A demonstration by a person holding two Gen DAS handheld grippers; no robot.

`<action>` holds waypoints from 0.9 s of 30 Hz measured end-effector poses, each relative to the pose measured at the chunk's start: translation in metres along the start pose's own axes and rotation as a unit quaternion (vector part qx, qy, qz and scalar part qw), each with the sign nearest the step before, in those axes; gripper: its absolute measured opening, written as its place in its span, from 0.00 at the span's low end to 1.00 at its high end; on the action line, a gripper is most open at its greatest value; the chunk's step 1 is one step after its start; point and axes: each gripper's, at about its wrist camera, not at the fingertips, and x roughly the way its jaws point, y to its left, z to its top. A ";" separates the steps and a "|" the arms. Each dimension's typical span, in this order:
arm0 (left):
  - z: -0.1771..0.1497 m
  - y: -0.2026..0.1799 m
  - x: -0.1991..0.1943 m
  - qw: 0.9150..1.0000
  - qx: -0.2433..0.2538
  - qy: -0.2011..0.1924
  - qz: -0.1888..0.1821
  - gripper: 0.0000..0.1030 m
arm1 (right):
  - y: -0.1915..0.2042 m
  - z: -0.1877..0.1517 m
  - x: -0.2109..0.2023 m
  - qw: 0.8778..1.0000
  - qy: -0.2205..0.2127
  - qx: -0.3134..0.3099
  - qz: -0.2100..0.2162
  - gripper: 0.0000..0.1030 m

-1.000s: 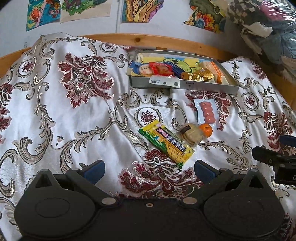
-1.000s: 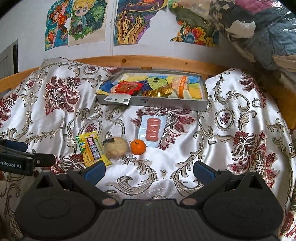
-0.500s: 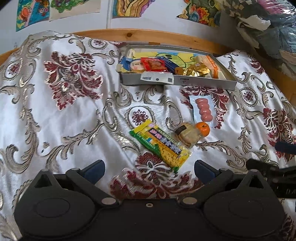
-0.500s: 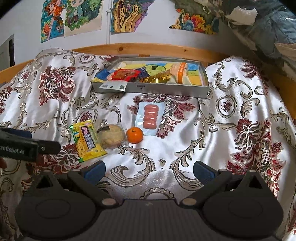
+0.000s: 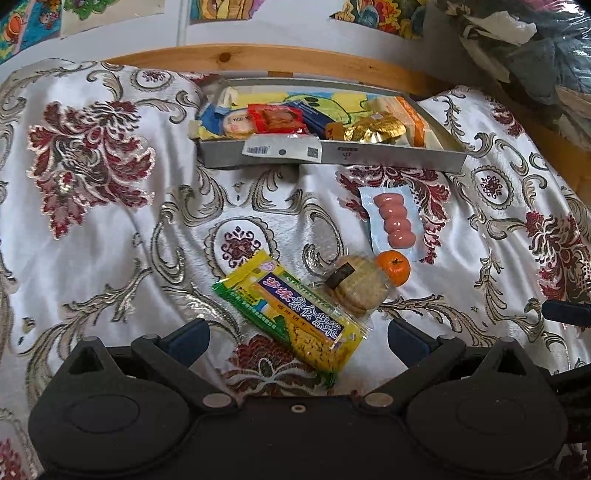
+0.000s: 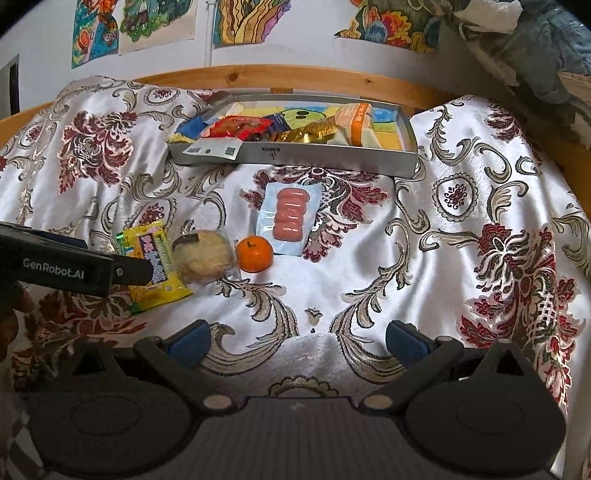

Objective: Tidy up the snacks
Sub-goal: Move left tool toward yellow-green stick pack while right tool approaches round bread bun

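Left wrist view shows the left gripper (image 5: 297,334) spread wide and empty, poised low over the flat yellow-and-green foil snack packet (image 5: 291,314), whose near end lies between the two blue fingertip pads. The step in hand looks like the reach for this packet, not yet a grasp. Touching its far edge is the round beige biscuit in clear wrap (image 5: 354,284), with the small orange mandarin (image 5: 394,266) just beside that, and the pale blue pack of pink sausages (image 5: 394,223) beyond. The shallow grey cardboard tray (image 5: 369,157) near the wooden headboard (image 5: 258,61) already holds several wrapped snacks.

Next, I judge, the fingers must drop onto the cloth, close across the packet's narrow width, and lift without dragging the biscuit; the thin foil may slip or crumple.

Right wrist view shows the right gripper (image 6: 295,341) equally released and holding nothing, hovering over bare cloth nearer than the mandarin (image 6: 255,254), so it may take the fruit afterwards.

Everything rests on a soft, creased white satin bedspread with red floral and silver scroll patterns (image 6: 461,206), an uneven footing. Colourful drawings (image 6: 243,18) hang on the white wall, and bundled clothes (image 5: 535,40) are piled at the right.
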 end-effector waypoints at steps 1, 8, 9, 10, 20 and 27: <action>0.000 0.000 0.002 1.000 -0.001 0.002 -0.001 0.99 | 0.000 0.000 0.002 1.000 0.002 -0.002 0.000 1.00; -0.003 0.004 0.018 1.000 -0.001 0.020 -0.009 0.99 | 0.003 0.007 0.014 0.999 -0.010 -0.040 -0.010 1.00; -0.003 0.005 0.019 1.000 -0.001 0.023 -0.008 0.99 | 0.005 0.008 0.016 0.998 -0.014 -0.054 -0.012 1.00; -0.003 0.005 0.021 1.000 -0.001 0.027 -0.008 0.99 | 0.008 0.010 0.019 0.997 -0.018 -0.073 -0.011 1.00; 0.001 0.028 0.027 0.998 -0.050 0.044 -0.002 0.99 | 0.030 0.027 0.047 0.958 -0.067 -0.268 0.082 0.98; 0.006 0.038 0.026 0.994 -0.098 0.033 -0.020 0.99 | 0.055 0.035 0.078 0.918 -0.075 -0.376 0.102 0.90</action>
